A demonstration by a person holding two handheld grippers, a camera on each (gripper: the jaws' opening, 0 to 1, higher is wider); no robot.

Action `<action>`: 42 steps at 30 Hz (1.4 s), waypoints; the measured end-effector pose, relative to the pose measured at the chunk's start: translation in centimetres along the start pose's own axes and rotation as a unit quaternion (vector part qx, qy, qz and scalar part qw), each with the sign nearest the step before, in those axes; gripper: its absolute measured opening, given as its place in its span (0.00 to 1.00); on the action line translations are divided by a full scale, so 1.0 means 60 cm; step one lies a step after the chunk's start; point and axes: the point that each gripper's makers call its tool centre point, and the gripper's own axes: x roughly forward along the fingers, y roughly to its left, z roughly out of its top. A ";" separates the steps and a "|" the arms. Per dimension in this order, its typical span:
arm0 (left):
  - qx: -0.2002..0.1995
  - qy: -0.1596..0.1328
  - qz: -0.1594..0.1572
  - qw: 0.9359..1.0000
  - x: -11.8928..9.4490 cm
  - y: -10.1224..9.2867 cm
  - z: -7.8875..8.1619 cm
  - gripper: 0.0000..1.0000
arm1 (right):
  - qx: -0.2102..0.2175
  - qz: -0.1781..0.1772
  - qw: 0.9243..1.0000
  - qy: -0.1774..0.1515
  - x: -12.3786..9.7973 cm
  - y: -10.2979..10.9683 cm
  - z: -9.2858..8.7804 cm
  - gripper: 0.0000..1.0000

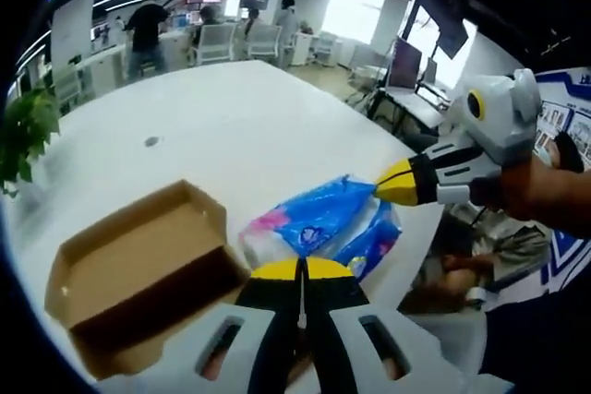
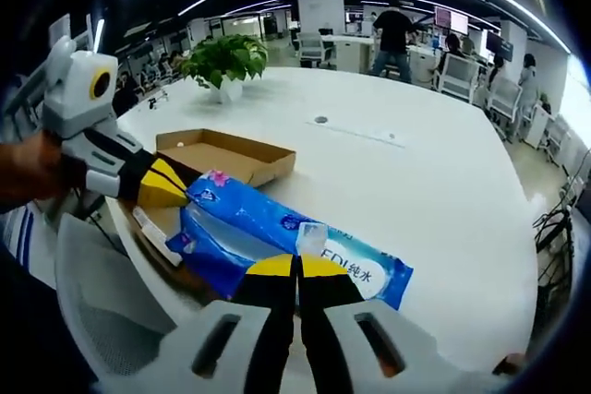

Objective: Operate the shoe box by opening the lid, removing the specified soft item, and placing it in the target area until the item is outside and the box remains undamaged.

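An open brown cardboard shoe box [image 1: 138, 265] lies on the white table [image 1: 231, 117], its inside bare. A blue plastic tissue pack [image 1: 323, 223] hangs just right of it, near the table's edge. My left gripper [image 1: 300, 269] has its yellow tips shut on the pack's near edge. The right gripper [image 1: 399, 184] comes in from the right, pinching the pack's far corner. In the right gripper view the pack [image 2: 277, 232] stretches from my right gripper [image 2: 297, 267], shut on its edge, to the left gripper [image 2: 171, 182] at its other end, above the box [image 2: 226, 154].
A potted plant [image 2: 226, 57] stands on the table behind the box. A white chair [image 2: 92, 302] is at the near table edge. Desks, chairs and people [image 1: 146, 29] fill the office beyond the table. A hand [image 1: 545, 186] holds the right gripper.
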 end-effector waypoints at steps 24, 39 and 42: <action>0.026 0.026 -0.039 0.999 0.103 -0.078 0.031 0.00 | 0.041 -0.031 0.999 0.005 -0.033 -0.120 -0.052 0.00; 0.036 0.036 -0.052 0.997 0.154 -0.110 0.050 0.00 | 0.056 -0.040 0.998 0.010 -0.043 -0.174 -0.077 0.00; 0.038 0.038 -0.054 0.997 0.163 -0.115 0.053 0.00 | 0.058 -0.040 0.997 0.010 -0.044 -0.183 -0.080 0.00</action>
